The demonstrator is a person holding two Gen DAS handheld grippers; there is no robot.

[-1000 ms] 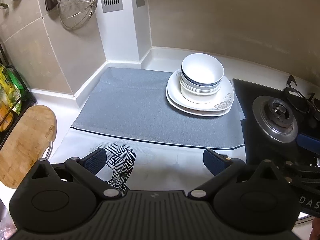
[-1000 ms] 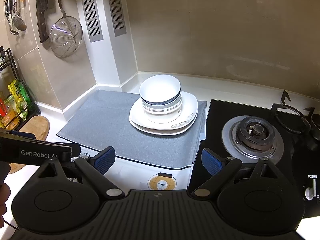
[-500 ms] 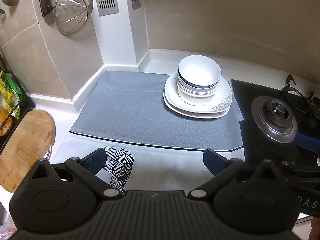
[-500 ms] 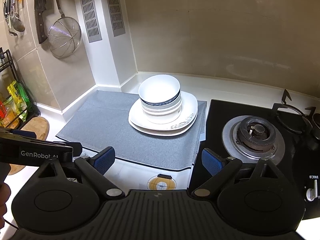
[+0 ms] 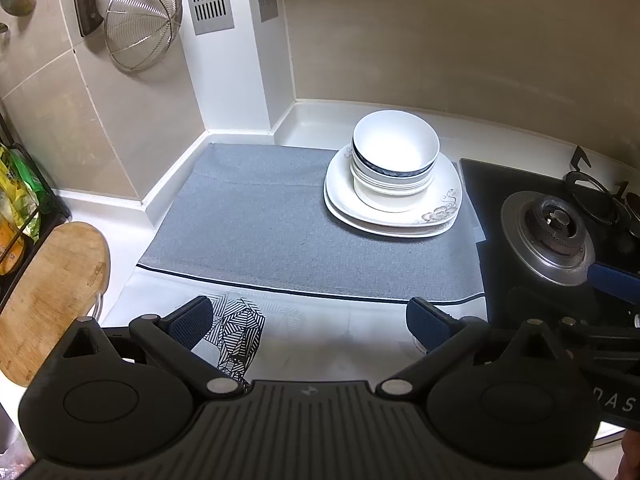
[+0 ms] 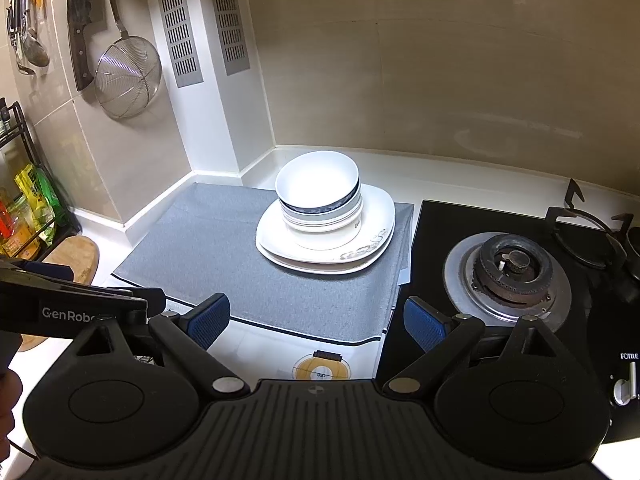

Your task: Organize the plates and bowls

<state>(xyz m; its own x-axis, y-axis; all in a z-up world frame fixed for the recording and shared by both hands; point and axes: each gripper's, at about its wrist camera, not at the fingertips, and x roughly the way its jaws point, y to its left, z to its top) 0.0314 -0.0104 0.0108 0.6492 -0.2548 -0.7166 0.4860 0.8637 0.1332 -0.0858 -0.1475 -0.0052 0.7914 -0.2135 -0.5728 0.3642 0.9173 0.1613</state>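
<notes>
A stack of white bowls (image 5: 394,160) (image 6: 320,204), the top one with a dark blue band, stands on stacked white square plates (image 5: 436,216) (image 6: 376,236) with a flower print. The plates rest on the right end of a grey mat (image 5: 256,216) (image 6: 208,252). My left gripper (image 5: 308,322) is open and empty, low over the counter in front of the mat. My right gripper (image 6: 316,322) is open and empty, in front of the mat's right end, beside the stove.
A black gas stove (image 5: 548,224) (image 6: 516,272) lies right of the mat. A wooden cutting board (image 5: 48,296) and a rack of packets (image 5: 16,208) are at the left. A strainer (image 5: 140,28) and a cleaver (image 6: 80,32) hang on the wall.
Both grippers have drawn back slightly from the dish stack and the views have tilted up a little. Both stay open and empty.
</notes>
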